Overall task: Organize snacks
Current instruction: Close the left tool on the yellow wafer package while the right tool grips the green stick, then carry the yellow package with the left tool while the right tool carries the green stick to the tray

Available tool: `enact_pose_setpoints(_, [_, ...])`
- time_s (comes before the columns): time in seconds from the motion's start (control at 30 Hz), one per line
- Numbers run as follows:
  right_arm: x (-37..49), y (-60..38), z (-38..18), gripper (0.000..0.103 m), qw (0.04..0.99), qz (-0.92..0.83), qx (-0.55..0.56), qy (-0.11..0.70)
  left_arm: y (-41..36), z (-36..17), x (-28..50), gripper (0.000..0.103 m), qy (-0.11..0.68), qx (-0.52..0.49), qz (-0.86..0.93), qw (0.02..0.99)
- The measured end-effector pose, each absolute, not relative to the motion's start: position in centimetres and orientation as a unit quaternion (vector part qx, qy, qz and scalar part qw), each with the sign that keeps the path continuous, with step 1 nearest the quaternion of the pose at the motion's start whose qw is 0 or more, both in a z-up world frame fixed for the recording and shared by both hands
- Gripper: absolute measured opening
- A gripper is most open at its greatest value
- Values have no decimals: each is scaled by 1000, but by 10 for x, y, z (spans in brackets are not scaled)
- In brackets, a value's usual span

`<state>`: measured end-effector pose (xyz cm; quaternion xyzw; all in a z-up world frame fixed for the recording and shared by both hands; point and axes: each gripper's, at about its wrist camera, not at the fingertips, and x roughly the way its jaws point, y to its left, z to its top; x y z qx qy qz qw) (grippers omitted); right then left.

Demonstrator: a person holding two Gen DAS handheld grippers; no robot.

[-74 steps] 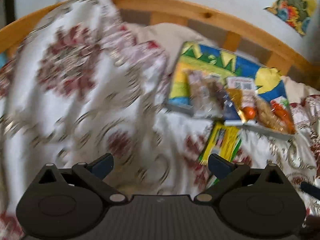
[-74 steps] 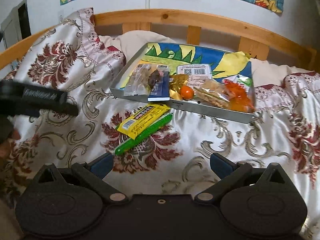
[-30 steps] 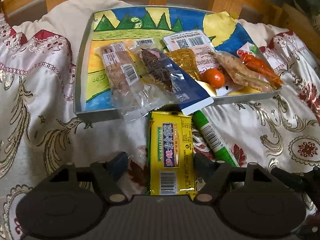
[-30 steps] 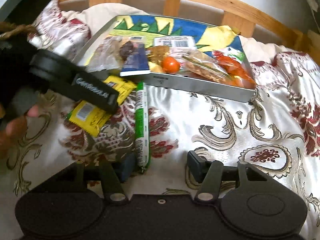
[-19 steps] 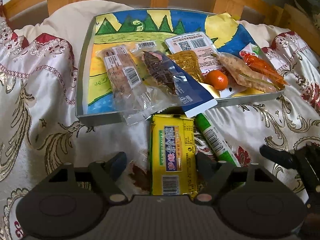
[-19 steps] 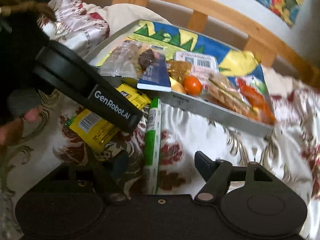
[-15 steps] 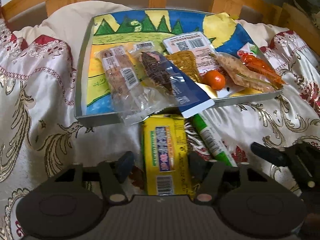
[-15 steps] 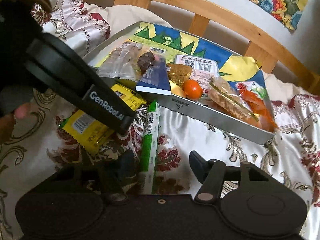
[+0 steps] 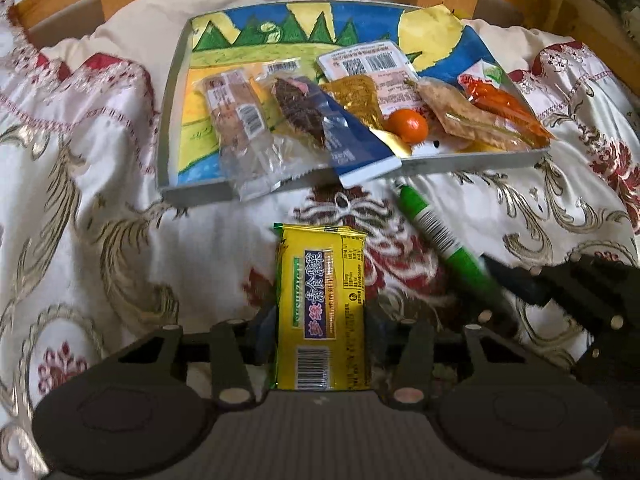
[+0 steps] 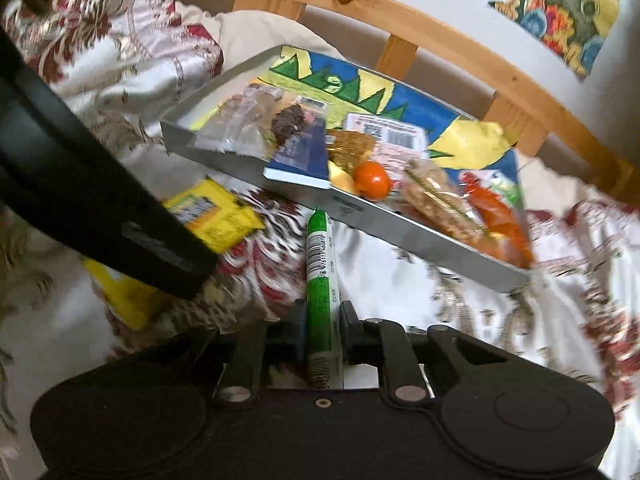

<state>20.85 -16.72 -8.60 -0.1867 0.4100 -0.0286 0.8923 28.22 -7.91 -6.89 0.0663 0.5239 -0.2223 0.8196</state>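
My left gripper (image 9: 320,330) is shut on a yellow snack packet (image 9: 322,304), lifted just off the bedspread and pointing at the tray. My right gripper (image 10: 322,330) is shut on a green snack stick (image 10: 320,272), whose far end nears the tray's front wall. The grey tray (image 9: 192,196) with a painted landscape bottom holds several wrapped snacks and a small orange fruit (image 9: 408,126). In the right wrist view the tray (image 10: 420,236) lies ahead and the yellow packet (image 10: 216,216) shows at left, behind the left gripper's body. The green stick also shows in the left wrist view (image 9: 440,236).
The flowered satin bedspread (image 9: 100,220) covers the bed. A wooden bed rail (image 10: 440,32) runs behind the tray, with a cream pillow (image 9: 152,20) under the tray's far end. A blue wrapper (image 9: 360,152) and a clear wrapper (image 9: 256,168) overhang the tray's front wall.
Both grippers have closed, the left on the yellow packet and the right on the green stick. The packet has come back from the tray wall. The right gripper has tilted.
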Motion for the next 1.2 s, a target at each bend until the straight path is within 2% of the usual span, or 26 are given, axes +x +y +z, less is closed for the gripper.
enact_pose_setpoints(0.4, [177,-175,-63,17,900,-36,-201,386,-58,-38,256,51,512,18,-196,836])
enact_pose_setpoints(0.77, [167,-172,-12,18,922,-5,-226,315,-42,5,252,51,448,-18,-151,881])
enact_pose_setpoints(0.93, [177,-177,3,18,919,6,-237,316,-41,17,254,51,431,-27,-140,891])
enact_pose_setpoints(1.2, [197,-190,29,18,920,30,-289,264,-46,33,266,51,378,-36,-140,915])
